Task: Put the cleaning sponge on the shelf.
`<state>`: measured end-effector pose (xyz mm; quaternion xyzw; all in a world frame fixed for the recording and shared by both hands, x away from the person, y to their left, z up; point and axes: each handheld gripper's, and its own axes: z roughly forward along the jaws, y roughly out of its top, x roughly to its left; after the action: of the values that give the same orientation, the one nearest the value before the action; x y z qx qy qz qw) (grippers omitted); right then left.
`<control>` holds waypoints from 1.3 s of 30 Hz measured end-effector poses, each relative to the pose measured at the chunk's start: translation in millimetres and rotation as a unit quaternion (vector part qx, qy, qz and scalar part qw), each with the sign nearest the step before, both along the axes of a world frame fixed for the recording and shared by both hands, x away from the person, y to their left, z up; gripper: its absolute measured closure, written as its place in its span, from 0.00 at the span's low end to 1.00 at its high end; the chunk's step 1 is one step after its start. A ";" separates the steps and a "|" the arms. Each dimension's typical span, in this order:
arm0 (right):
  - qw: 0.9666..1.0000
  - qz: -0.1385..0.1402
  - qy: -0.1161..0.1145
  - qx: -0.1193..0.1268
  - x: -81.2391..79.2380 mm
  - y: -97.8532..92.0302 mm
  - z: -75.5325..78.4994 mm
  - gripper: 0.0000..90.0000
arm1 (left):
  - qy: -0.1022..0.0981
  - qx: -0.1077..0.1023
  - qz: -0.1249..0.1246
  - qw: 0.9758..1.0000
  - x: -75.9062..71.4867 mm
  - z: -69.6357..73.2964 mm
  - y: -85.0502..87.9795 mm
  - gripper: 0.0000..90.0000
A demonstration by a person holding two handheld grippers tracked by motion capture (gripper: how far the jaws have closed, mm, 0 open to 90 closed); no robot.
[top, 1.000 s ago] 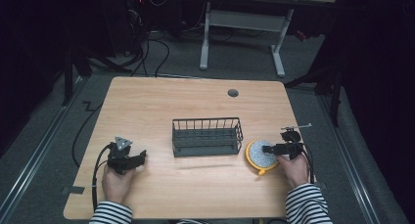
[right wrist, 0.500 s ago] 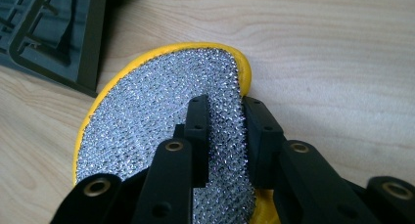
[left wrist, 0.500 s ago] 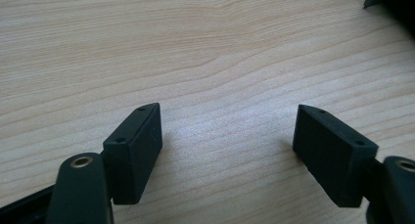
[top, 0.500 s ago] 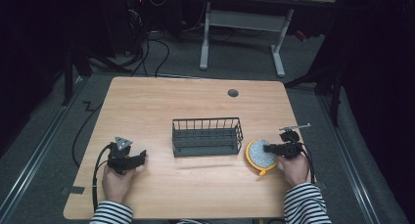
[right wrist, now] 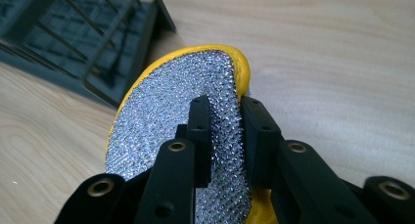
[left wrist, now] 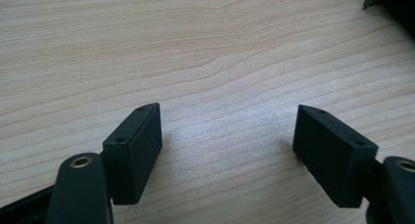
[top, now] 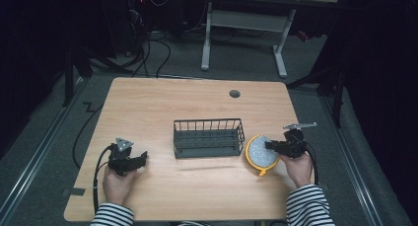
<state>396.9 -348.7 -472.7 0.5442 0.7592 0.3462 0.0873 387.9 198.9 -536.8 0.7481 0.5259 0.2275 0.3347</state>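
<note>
A round yellow scrubber (top: 259, 152) with a glittery silver face lies on the wooden table (top: 197, 105), just right of a black wire basket (top: 209, 136). My right gripper (top: 270, 146) reaches in from the right and is shut on the scrubber's edge. In the right gripper view the two jaws pinch the silver pad and yellow rim (right wrist: 166, 116), with my gripper (right wrist: 225, 111) closed tight around them. My left gripper (top: 140, 159) rests near the table's front left. In its own view this gripper (left wrist: 227, 143) is open over bare wood, with nothing between the jaws.
The wire basket (right wrist: 98, 38) stands empty at the table's middle. A round cable grommet (top: 234, 94) sits near the far edge. Cables trail from both grippers toward the person's striped sleeves. Dark floor and a desk frame lie beyond the table.
</note>
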 end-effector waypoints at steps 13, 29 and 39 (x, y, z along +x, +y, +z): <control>0.999 0.007 -0.048 0.025 -10.1 -5.3 32.8 0.85 | 0.000 -0.001 0.000 1.000 0.0 0.0 0.2 0.30; 0.994 0.033 -0.099 0.016 -0.6 17.4 88.0 0.85 | -0.003 -0.001 -0.007 1.000 -1.1 0.1 -0.6 0.35; 0.993 0.044 -0.111 0.023 13.4 41.3 100.0 0.85 | -0.004 -0.001 -0.015 1.000 -2.0 0.1 -1.0 0.36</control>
<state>410.3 -307.4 -372.7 0.4705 0.7596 0.4257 0.1431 385.9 198.0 -536.7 0.7544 0.5138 0.2255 0.3407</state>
